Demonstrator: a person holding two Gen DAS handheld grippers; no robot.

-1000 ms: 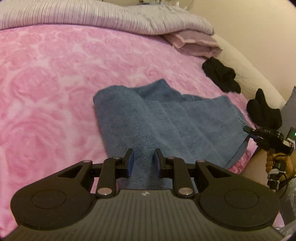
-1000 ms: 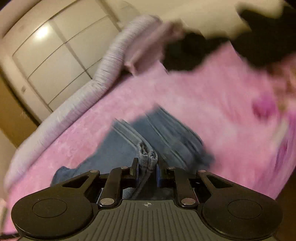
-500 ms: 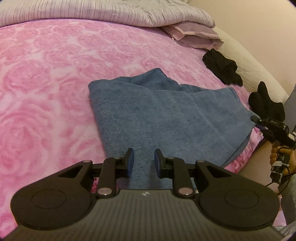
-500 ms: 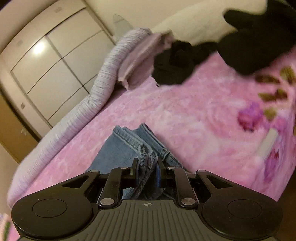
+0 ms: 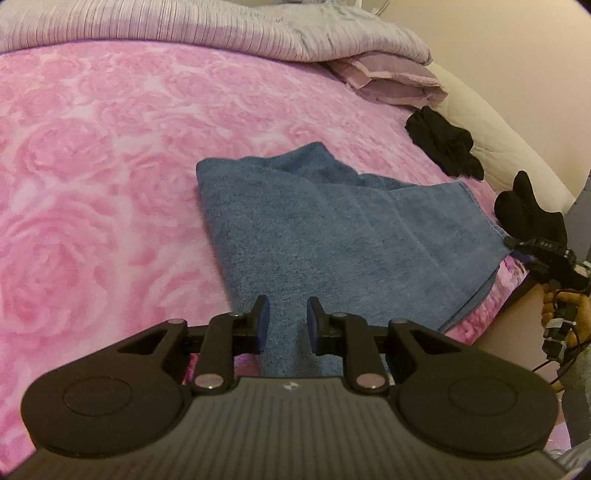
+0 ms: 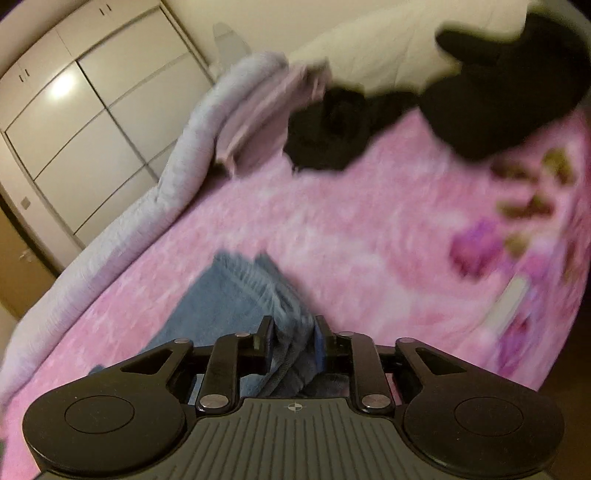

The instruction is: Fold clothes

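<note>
**Clerk:** Nearest the left wrist camera: left gripper (image 5: 284, 319), fingers parted, nothing pinched, blue cloth (image 5: 332, 236) passing beneath the gap. Probably poised to pin or take the near edge.

**Checker:** And the right one?

**Clerk:** Right gripper (image 6: 290, 338): fingers apart by a modest gap with a bunched hem of the blue cloth (image 6: 236, 295) lying between them. Whether the pads press it, I cannot tell; the picture is smeared. From the left view it sits at the cloth's right corner, by the bed's edge.

**Checker:** The cloth itself?

**Clerk:** Laid on the pink blanket (image 5: 92, 155), layers doubled, far end rumpled. It fits a fold being squared up or one just being let go.

**Checker:** Beyond?

**Clerk:** Two black garments (image 5: 443, 144) near a cream pillow (image 5: 491, 136); folded lilac bedding (image 5: 221, 33) at the far side.
</note>
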